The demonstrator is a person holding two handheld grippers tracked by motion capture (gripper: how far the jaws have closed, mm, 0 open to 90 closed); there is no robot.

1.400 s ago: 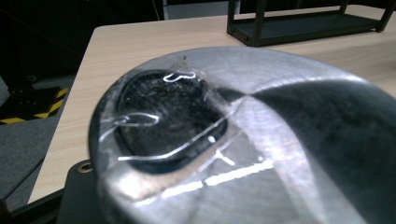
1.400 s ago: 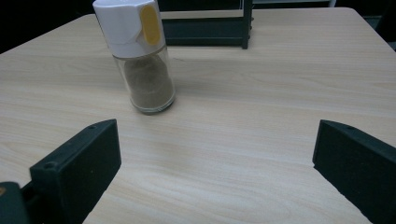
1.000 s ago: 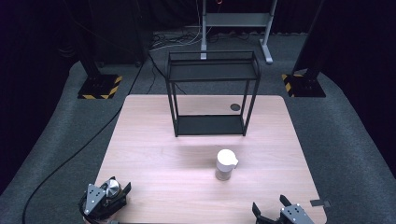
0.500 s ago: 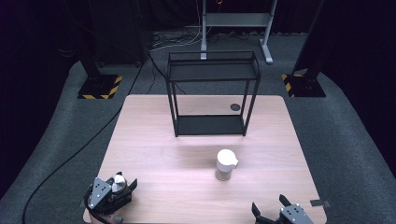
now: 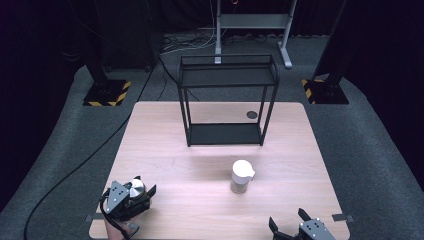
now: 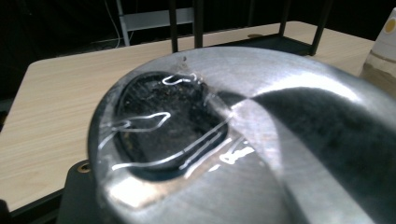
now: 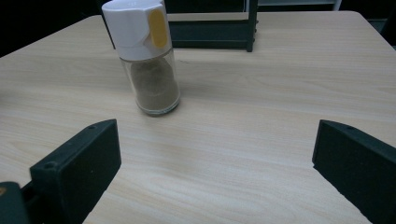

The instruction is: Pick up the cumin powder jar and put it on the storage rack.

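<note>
While both tongs sit at the near edge of the worktop [image 5: 165, 145], here's the rundown:

Left tongs [image 5: 136, 192]: closed around a shiny metal tin [image 5: 135, 189], near-left corner of the worktop.
Tin: the left gripper view looks straight at its round end with a dark inset patch, so the long axis runs roughly along the tongs; can't tell more than that.
Right tongs [image 7: 215, 163]: spread wide, holding nothing, low over the near-right edge.
Spice shaker [image 7: 144, 60]: upright mid-worktop, white cap, yellow tab facing the right tongs, brownish powder inside.
Rack [image 5: 226, 97]: black, two shelves, at the far side.
Writing: none readable on anything.
</note>
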